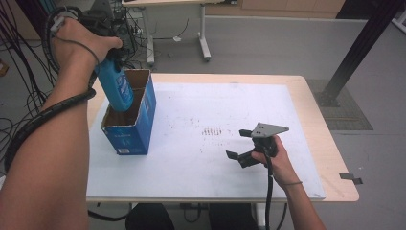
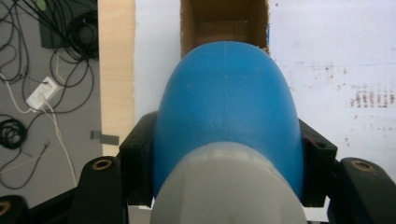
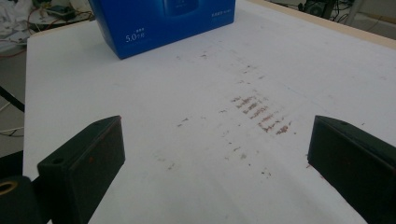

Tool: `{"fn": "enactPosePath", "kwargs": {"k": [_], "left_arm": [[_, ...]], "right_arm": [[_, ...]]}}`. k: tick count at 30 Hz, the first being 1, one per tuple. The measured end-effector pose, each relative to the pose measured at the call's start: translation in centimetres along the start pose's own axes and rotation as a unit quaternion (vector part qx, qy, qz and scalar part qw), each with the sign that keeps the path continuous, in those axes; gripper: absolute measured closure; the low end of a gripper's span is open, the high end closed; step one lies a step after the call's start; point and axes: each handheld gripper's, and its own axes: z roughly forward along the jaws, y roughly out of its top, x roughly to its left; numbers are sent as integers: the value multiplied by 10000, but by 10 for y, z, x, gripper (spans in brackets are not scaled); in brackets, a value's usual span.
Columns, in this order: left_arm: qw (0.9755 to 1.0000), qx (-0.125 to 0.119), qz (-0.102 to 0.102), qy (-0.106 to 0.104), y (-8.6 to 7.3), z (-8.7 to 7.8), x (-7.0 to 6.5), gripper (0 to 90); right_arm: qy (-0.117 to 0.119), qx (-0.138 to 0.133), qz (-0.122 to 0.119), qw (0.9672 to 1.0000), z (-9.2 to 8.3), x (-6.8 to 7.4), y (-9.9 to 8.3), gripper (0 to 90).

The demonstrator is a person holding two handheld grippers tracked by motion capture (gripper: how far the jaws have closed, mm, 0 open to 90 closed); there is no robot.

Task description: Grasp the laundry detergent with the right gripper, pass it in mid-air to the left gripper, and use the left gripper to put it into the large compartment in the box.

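High view: a white mat covers a light wooden table. At its left side stands an open blue cardboard box, brown inside. The left gripper, raised in the person's left hand, holds a blue plastic bottle base-down in the box's open top. The right gripper, in the right hand, rests low over the mat, well apart from the box, with jaws spread and nothing between them

Left gripper view: both black jaws press against the sides of the blue bottle, whose grey-white cap end is nearest the camera; beyond it is the box's open mouth

Right gripper view: the two black jaws stand wide apart and empty above the mat, which bears brownish stains; the blue box stands farther off
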Motion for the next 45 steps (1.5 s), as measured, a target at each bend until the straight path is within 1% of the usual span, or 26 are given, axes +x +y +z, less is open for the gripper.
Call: {"fn": "enactPosePath", "kwargs": {"k": [1, 3, 7, 12, 19, 21, 24, 27, 30, 32, 33, 45], "left_arm": [[10000, 43, 13, 38, 1, 2, -2, 380], [10000, 72, 24, 44, 2, 7, -2, 380], [9999, 115, 41, -18, 2, 18, -1, 379], [9998, 196, 71, -78, 2, 35, 0, 380], [9995, 289, 103, -27, 2, 53, -2, 380], [9995, 299, 106, -51, 2, 59, 0, 380], [9991, 393, 104, -108, 3, 68, 1, 380], [9989, 425, 124, -124, 2, 76, 0, 380], [9988, 463, 155, -91, 2, 83, -2, 380], [9987, 477, 139, -90, 2, 87, -2, 380], [9986, 498, 162, -82, 2, 88, -2, 380], [9978, 627, 185, -114, 3, 104, -5, 380]], "right_arm": [[-13, -7, 7, 10000, 0, 1, 0, 39], [4, -37, 9, 10000, 0, 0, -1, 39], [-20, -13, 17, 10000, 1, 1, -1, 39], [-37, -62, 1, 10000, 1, 2, -1, 39], [-53, -63, -3, 10000, 1, 2, -1, 39], [-57, -57, 0, 10000, 1, 1, -1, 39], [-49, -60, 15, 10000, 2, 1, -2, 39], [-28, -9, 11, 10000, 4, 1, -3, 39], [-14, 35, -3, 10000, 6, 0, -3, 39], [-14, 18, 11, 10000, 6, 0, -4, 39], [-21, 13, 14, 10000, 6, 0, -4, 39], [-2, -16, -3, 10000, 6, -1, -4, 39]]}}
